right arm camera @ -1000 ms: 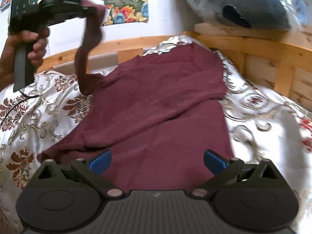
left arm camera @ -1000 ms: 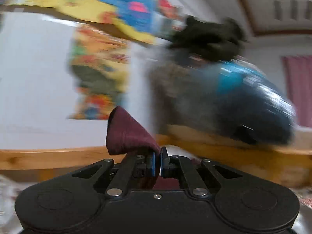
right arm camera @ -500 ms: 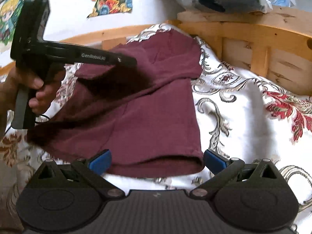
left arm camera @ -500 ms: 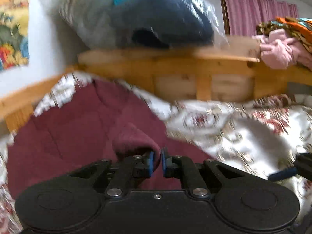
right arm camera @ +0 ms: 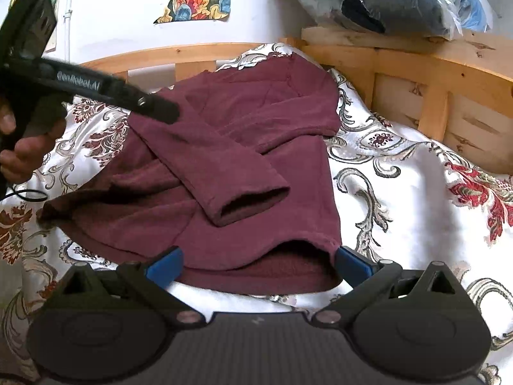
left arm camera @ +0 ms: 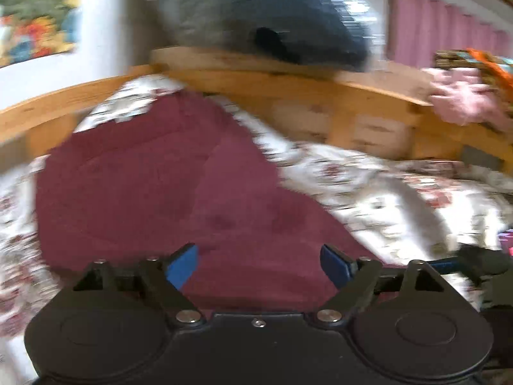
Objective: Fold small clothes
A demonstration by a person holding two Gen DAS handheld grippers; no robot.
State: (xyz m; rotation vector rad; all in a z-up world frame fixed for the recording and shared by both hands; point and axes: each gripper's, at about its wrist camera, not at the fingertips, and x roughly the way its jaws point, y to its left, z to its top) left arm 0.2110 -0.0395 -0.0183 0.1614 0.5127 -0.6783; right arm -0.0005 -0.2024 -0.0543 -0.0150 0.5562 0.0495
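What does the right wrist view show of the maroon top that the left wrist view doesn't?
Only the right wrist view shows the sleeve lying folded across the body, its cuff open, plus the hand holding the left gripper. Only the left wrist view, blurred, shows that gripper's jaws opening with nothing pinched, and pink curtains. Both show the maroon top flat on the floral bedspread.

support: bed (right arm camera: 400,211), floral white cover | on it: maroon top (right arm camera: 243,147), sleeve folded across
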